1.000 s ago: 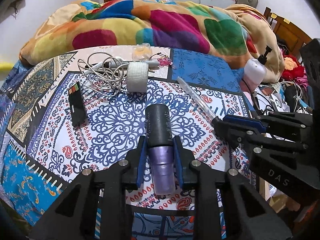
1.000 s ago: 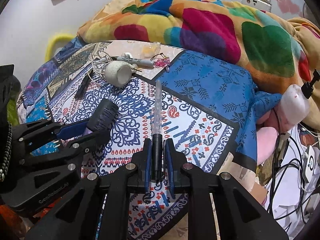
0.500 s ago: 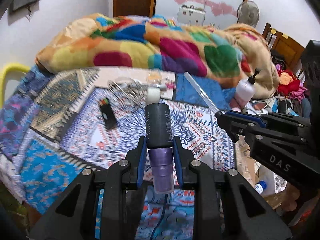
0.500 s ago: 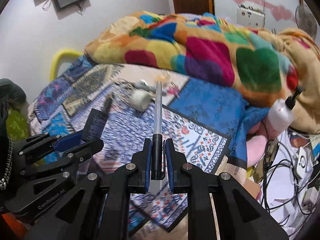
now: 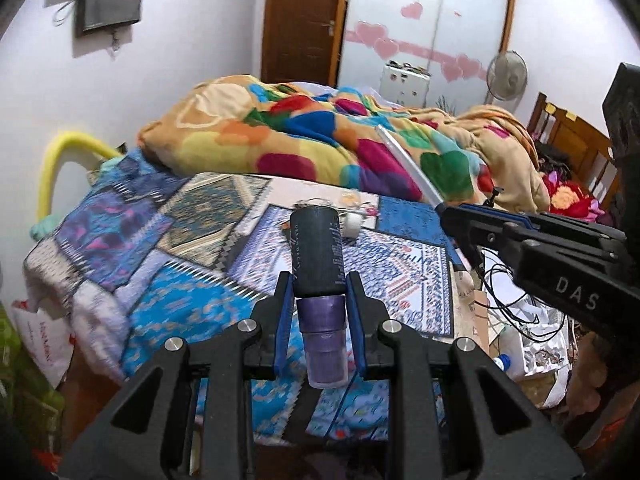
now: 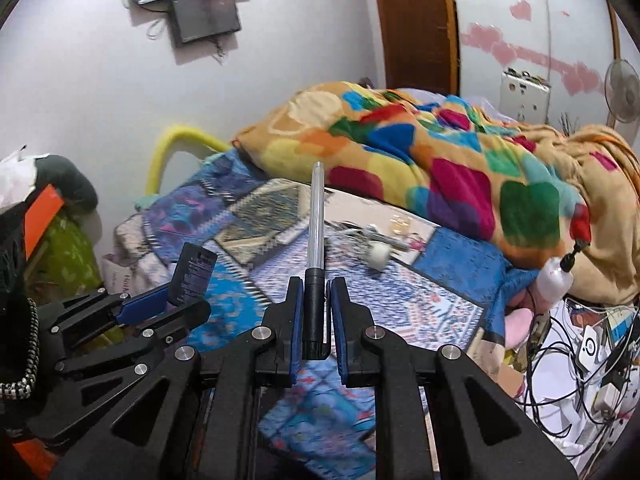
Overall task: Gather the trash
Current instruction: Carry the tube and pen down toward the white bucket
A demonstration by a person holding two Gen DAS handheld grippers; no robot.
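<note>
My left gripper [image 5: 319, 292] is shut on a small bottle [image 5: 318, 256] with a black cap and purple body, held in the air above the patterned bedspread [image 5: 192, 304]. My right gripper [image 6: 315, 300] is shut on a clear pen with a black end [image 6: 316, 240], pointing up and away. The pen also shows in the left wrist view [image 5: 408, 168], and the bottle in the right wrist view [image 6: 192, 276]. A white tape roll [image 6: 378, 256], tangled white cables [image 6: 360, 232] and a small wrapper [image 6: 400, 222] lie on the bed, far from both grippers.
A colourful heart-patterned blanket [image 5: 320, 140] is heaped at the back of the bed. A white pump bottle [image 6: 554, 280] and a mess of cables and papers [image 6: 580, 360] lie to the right. A yellow tube [image 5: 60, 160] arches at the left. Bags [image 5: 32, 360] sit on the floor.
Both grippers have lifted up and pulled back from the bed with the bottle and the pen held. The bed items now look smaller and farther away.
</note>
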